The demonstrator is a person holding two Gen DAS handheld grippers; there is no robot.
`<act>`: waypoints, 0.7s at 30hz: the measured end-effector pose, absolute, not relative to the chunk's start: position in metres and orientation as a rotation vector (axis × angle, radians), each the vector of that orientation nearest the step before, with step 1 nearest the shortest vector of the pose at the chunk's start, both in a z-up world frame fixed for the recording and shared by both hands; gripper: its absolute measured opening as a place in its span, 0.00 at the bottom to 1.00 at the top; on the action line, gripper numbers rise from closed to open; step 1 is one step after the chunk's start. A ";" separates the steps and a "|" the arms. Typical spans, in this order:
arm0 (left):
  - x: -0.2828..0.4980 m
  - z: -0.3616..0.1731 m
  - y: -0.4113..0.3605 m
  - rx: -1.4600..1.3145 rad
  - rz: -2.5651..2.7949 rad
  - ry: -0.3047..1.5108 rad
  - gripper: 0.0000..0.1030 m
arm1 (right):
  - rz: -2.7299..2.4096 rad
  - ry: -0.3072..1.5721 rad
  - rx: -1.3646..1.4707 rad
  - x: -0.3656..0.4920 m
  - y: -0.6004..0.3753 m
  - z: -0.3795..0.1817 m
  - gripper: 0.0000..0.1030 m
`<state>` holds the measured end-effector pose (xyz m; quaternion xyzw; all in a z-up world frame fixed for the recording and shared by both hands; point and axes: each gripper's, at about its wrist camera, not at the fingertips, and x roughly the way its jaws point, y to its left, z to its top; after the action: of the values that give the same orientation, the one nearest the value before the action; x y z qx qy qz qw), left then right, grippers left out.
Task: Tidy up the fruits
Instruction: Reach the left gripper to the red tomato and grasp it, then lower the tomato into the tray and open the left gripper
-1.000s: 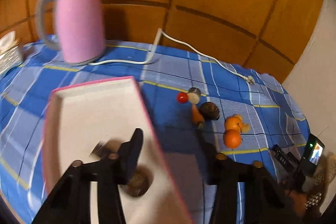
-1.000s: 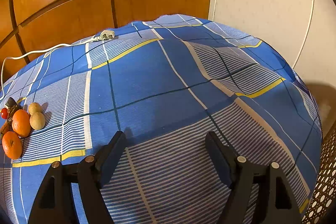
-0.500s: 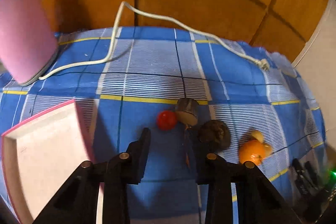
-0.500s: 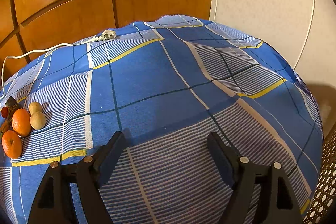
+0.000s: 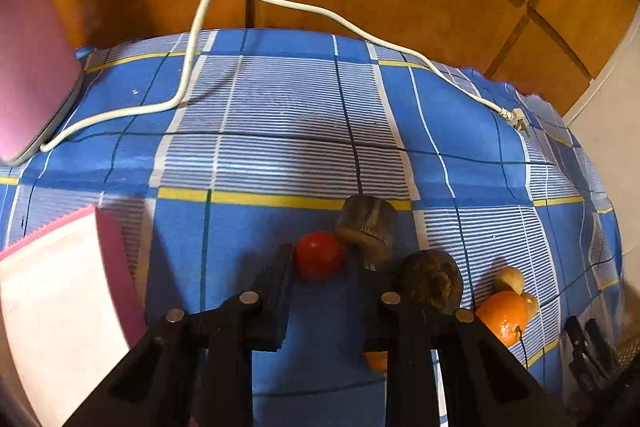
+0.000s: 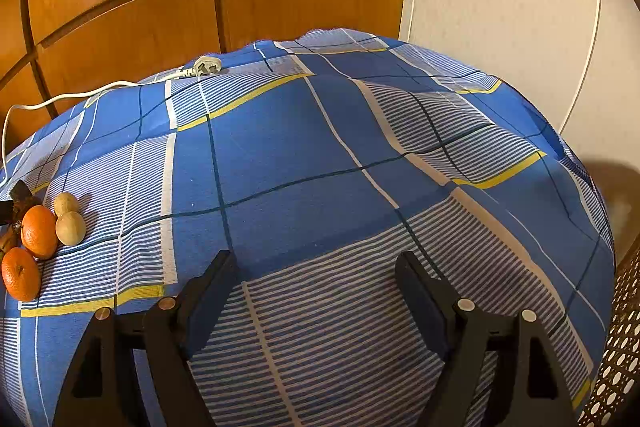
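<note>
Closer now than half a second before, the left gripper (image 5: 324, 291) had advanced over the blue plaid cloth (image 5: 280, 131) toward the fruit, its jaws apart and gripping nothing. A red tomato (image 5: 319, 255) lay just ahead of the opening, close to the left finger's tip, touching a cut brownish fruit (image 5: 366, 225) behind it. A dark round fruit (image 5: 431, 282) sat just beside the right finger, with an orange (image 5: 503, 315) and two small tan fruits (image 5: 509, 279) beyond. The pink-rimmed white tray (image 5: 60, 307) stood at the left edge, and the pink kettle (image 5: 32, 75) with its white cord (image 5: 304, 7) sat further back.

The right gripper (image 6: 314, 291) had barely shifted, hovering with jaws wide apart over bare cloth on the counter. Two oranges (image 6: 39, 231) and the tan fruits lay well off to its left, near the plug (image 6: 206, 67).
</note>
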<state>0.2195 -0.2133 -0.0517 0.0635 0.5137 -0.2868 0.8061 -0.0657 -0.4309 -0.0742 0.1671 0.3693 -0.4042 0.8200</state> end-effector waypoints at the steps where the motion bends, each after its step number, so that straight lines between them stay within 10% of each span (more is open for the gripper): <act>1: 0.216 -0.048 -0.208 0.109 -0.615 1.100 0.23 | -0.861 0.786 0.356 -0.066 -0.431 -0.074 0.81; 21: 0.093 0.023 -0.034 -0.128 -0.420 0.907 0.24 | -0.862 0.786 0.357 -0.066 -0.431 -0.074 0.81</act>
<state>0.0935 -0.0345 0.0234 -0.0611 0.4347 -0.2015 0.8756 -0.0658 -0.4306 -0.0740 0.1677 0.3692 -0.4048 0.8196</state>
